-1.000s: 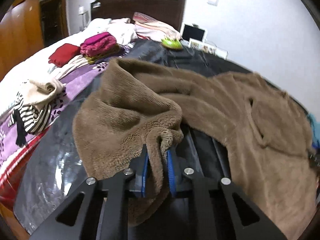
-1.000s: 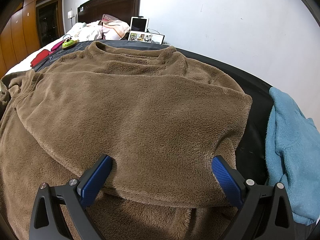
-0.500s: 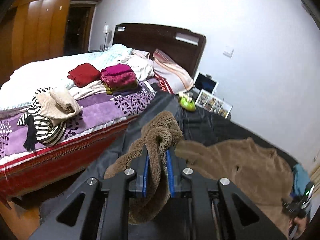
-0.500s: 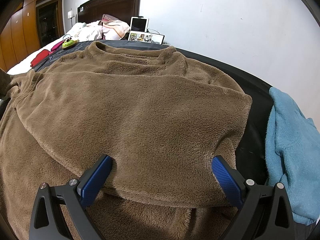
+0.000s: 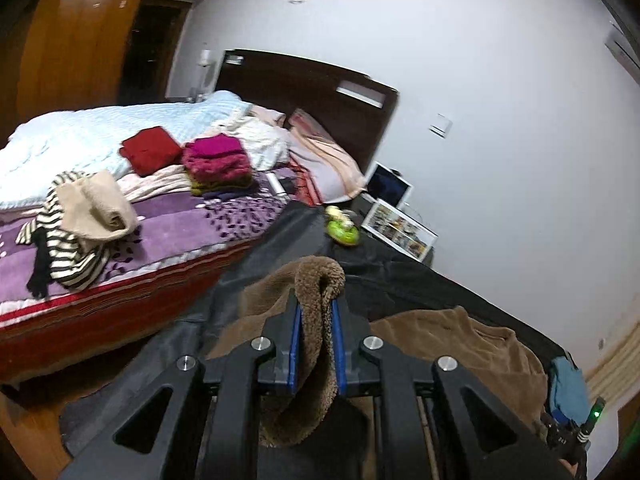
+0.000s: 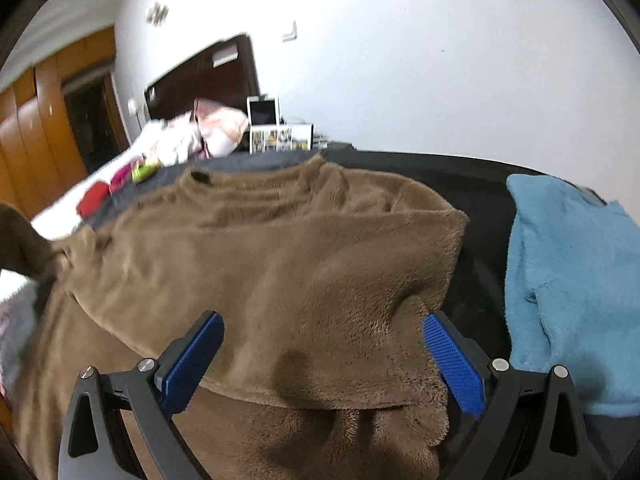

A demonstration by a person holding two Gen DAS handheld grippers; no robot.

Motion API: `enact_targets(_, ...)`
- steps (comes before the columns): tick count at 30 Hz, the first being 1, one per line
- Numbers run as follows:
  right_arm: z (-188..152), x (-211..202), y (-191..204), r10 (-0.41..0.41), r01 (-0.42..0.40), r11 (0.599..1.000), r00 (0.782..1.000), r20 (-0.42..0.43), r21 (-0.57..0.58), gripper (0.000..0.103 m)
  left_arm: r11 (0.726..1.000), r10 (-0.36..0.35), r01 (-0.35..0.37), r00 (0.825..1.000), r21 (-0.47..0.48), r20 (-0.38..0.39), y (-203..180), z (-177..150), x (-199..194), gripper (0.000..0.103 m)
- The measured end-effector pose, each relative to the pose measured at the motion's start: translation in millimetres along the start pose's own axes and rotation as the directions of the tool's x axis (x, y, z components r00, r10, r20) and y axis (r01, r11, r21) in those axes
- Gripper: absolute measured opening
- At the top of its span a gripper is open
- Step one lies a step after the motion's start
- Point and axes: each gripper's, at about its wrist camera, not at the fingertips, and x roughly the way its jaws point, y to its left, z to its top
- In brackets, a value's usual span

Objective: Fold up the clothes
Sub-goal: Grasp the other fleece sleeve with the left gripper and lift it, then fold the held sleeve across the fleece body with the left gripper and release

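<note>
A brown fleece sweater (image 6: 288, 264) lies spread on a black-covered surface (image 6: 476, 280), its right side folded over. My left gripper (image 5: 316, 312) is shut on a bunched part of the brown sweater (image 5: 318, 280) and holds it lifted above the surface; the rest of it (image 5: 460, 336) lies below to the right. My right gripper (image 6: 320, 344) is open, its blue pads on either side of the folded edge, a little above the fabric. The lifted part shows dark at the left edge of the right wrist view (image 6: 20, 240).
A blue fleece garment (image 6: 568, 280) lies right of the sweater. A bed (image 5: 160, 240) to the left holds folded red (image 5: 150, 154) and magenta (image 5: 216, 158) clothes and a striped and beige heap (image 5: 80, 216). A green object (image 5: 342, 230) and picture frames (image 5: 400, 228) stand by the wall.
My left gripper has risen further with the sweater part in it. My right gripper has lifted and tilted away from the sweater, still open.
</note>
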Motion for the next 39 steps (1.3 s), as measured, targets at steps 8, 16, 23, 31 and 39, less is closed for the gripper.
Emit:
enact_targets(8,2.8,-13.0,-2.8,0.017,-0.019,0.999,0.999,0.046,0.034,0.102,0.980,-0.170,0.173,0.985,0.102,-0.039,-100.5,6.7,21.2,0.015)
enact_targets(16,2.6,-13.9,-8.8,0.021,-0.024,0.997,0.999,0.038,0.068,0.102,0.912,-0.327,0.354,0.933,0.210,-0.153,-220.1,-16.2,53.9,0.015)
enact_targets(23,2.2,-15.1,-8.5,0.037,-0.039,0.996,0.999,0.029,0.076,0.102,0.840,-0.401,0.474,0.871,0.264,-0.285,-314.6,-56.0,87.8,0.015)
enact_targets(31,-0.8,-10.2,-5.1,0.041,-0.041,0.997,0.999,0.003,0.070,0.102,0.750,-0.455,0.587,0.792,0.304,-0.407,-403.6,-95.6,111.4,0.015)
enact_targets(39,-3.0,-9.0,0.1,0.064,-0.063,0.997,0.998,0.000,0.053,0.102,0.700,-0.432,0.667,0.680,0.255,-0.592,-445.3,-144.4,151.7,0.023)
